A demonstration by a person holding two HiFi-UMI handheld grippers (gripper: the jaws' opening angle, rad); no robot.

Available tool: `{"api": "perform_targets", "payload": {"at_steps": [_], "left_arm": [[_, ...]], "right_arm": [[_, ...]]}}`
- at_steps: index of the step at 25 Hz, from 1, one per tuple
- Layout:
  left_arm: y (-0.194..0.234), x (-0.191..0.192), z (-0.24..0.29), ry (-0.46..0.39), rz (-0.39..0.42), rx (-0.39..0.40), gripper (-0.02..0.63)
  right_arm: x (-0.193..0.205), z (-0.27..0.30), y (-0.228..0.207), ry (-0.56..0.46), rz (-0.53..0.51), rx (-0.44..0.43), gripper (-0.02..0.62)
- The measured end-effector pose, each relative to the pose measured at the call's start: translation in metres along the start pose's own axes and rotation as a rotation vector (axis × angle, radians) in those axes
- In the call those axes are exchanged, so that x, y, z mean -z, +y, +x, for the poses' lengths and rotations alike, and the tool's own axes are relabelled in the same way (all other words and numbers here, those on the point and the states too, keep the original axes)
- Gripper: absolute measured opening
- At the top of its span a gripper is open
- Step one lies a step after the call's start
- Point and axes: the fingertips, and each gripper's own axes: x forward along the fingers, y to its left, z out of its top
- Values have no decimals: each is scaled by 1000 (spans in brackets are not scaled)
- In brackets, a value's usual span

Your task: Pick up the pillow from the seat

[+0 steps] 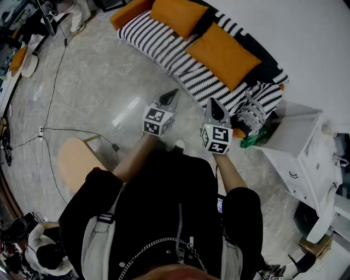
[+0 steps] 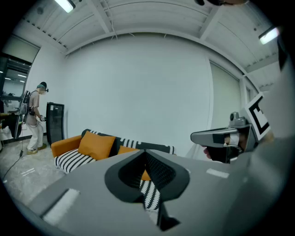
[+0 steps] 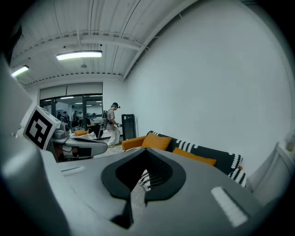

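Two pairs of tongs are held out ahead of us, side by side over the pale marbled floor (image 1: 87, 82) and just short of the sofa (image 1: 164, 46). The left tongs (image 1: 171, 95) have their jaws pressed together with nothing between them. The right tongs (image 1: 214, 105) are closed and empty in the same way, and neither pair touches anything.

The sofa is covered in black-and-white stripes, with an orange armrest at its far end. Two orange pillows sit on it, leaning against the dark backrest. The nearer pillow (image 1: 221, 54) lies on the seat almost straight beyond the right tongs, well apart from them. The farther pillow (image 1: 178, 15) rests beside it, toward the orange armrest, with a gap of dark backrest showing between the two.

At the sofa's near end stands a white cabinet (image 1: 298, 145). A round wooden stool (image 1: 76, 161) stands on the floor to our left, and a thin cable (image 1: 54, 93) trails across the floor past it. In the right gripper view, a person (image 3: 112, 123) stands beyond the sofa's far end.
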Motion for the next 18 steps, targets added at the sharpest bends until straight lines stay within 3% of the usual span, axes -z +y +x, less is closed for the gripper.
{"api": "perform_targets", "payload": {"at_steps": [3,10,18], "left_arm": [[0,-7,-2,-37,-5,4,11],[3,1,-4,-35,0,-3,11],[-1,-2,-5,-41,-6,1,11]], "right_arm": [[-3,-2,4,-16,20,-18,0],[-3,-4,12,-31,25,-59,3],[-3,-5,7,-27,38,-43,3]]}}
